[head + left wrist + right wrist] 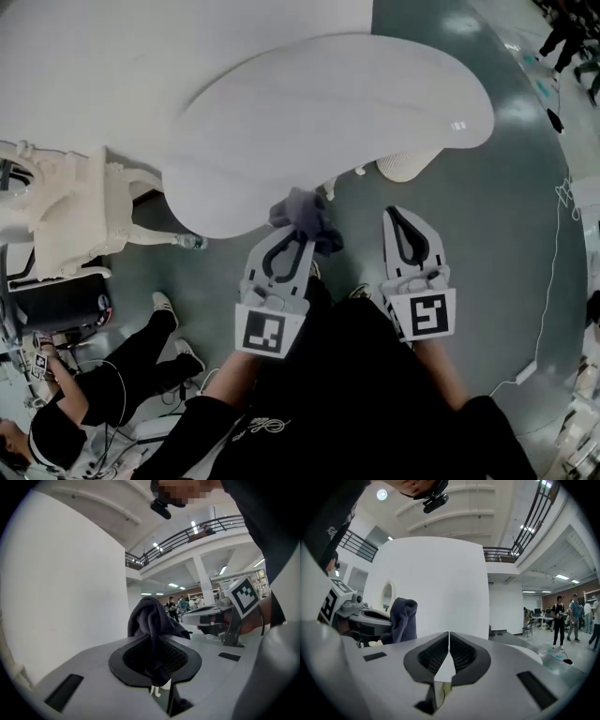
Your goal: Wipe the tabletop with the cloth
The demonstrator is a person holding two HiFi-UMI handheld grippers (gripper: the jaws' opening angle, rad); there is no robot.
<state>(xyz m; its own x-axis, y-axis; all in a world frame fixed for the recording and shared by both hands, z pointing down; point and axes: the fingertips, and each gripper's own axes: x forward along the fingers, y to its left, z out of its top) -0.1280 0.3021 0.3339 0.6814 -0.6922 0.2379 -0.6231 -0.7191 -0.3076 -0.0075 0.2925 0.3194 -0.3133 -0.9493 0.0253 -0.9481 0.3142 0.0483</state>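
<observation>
A dark grey-blue cloth (305, 217) is bunched in my left gripper (298, 234), whose jaws are shut on it just below the near edge of the white oval tabletop (328, 122). In the left gripper view the cloth (152, 625) sticks up between the black pads. My right gripper (405, 217) hangs to the right over the floor, beside the table's edge, jaws shut with nothing in them. From the right gripper view the cloth (403, 618) shows at the left and my right gripper (448, 641) points toward a white wall.
A white carved chair (66, 211) stands left of the table, and the table's white base (405, 164) shows under its right side. A person in black sits on the floor at the lower left (103, 384). Other people stand far off on the grey-green floor (559, 616).
</observation>
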